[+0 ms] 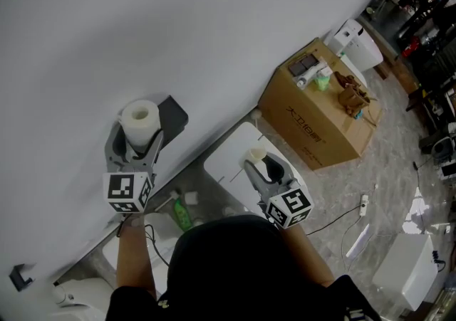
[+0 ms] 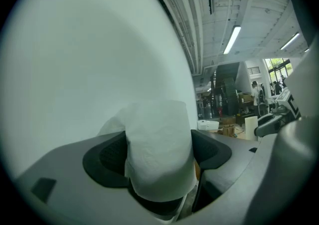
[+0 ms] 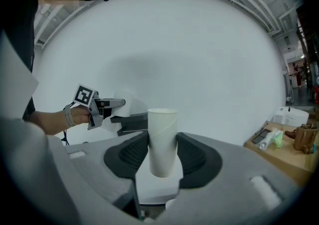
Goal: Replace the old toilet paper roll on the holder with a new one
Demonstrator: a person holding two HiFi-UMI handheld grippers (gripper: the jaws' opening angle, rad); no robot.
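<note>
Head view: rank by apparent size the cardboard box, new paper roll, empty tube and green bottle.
1. cardboard box
2. new paper roll
3. green bottle
4. empty tube, unsure: the right gripper hides most of it.

Grey left tool [image 1: 139, 143] and right tool [image 1: 258, 164], black-and-white marker cubes [image 1: 128, 191], black top [image 1: 335, 302]

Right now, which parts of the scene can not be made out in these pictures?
- Head view: the holder is mostly behind the new roll and left gripper; whether the roll sits on it is unclear.
- Left gripper view: the new roll between the jaws hides the holder.
- Head view: items on the cardboard box are too small to name.
</note>
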